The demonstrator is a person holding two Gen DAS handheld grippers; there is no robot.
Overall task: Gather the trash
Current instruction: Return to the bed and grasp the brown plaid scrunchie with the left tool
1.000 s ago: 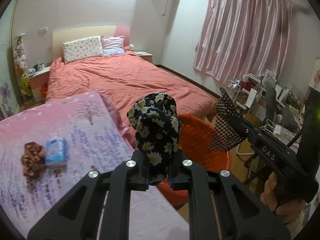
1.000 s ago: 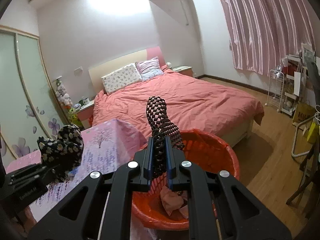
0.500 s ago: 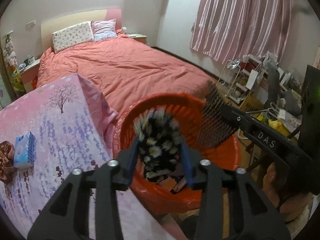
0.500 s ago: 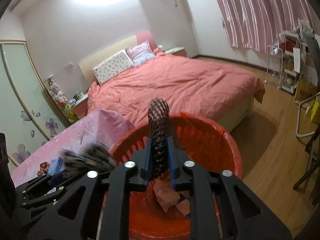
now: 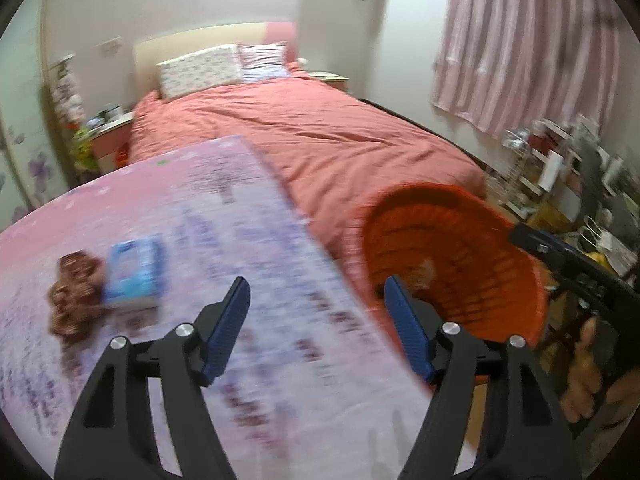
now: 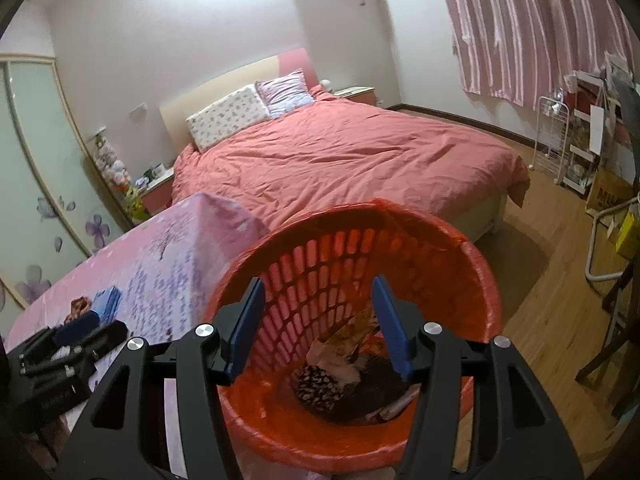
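Observation:
An orange basket (image 6: 476, 264) stands by the table; it also shows in the left wrist view (image 5: 520, 248). Inside lie a flowered cloth (image 6: 320, 386), a dark netted cloth (image 6: 374, 384) and paper scraps. My right gripper (image 6: 318, 324) is open and empty, right above the basket. My left gripper (image 5: 318, 324) is open and empty over the table's right edge (image 5: 312, 240). On the table, left of it, lie a blue tissue pack (image 5: 134, 270) and a brown crumpled cloth (image 5: 74, 304). They also show small in the right wrist view, the pack (image 6: 106, 304) and the cloth (image 6: 80, 306).
The table has a pink flowered cover (image 6: 172, 248). A bed with a red quilt (image 6: 340, 152) lies behind it. Shelves and clutter (image 6: 580, 148) stand at the right by striped curtains (image 6: 532, 24). Wood floor (image 6: 552, 280) lies right of the basket.
Both grippers opened and let their cloths fall into the basket. My left gripper swung left, back over the table. My right gripper stays above the basket.

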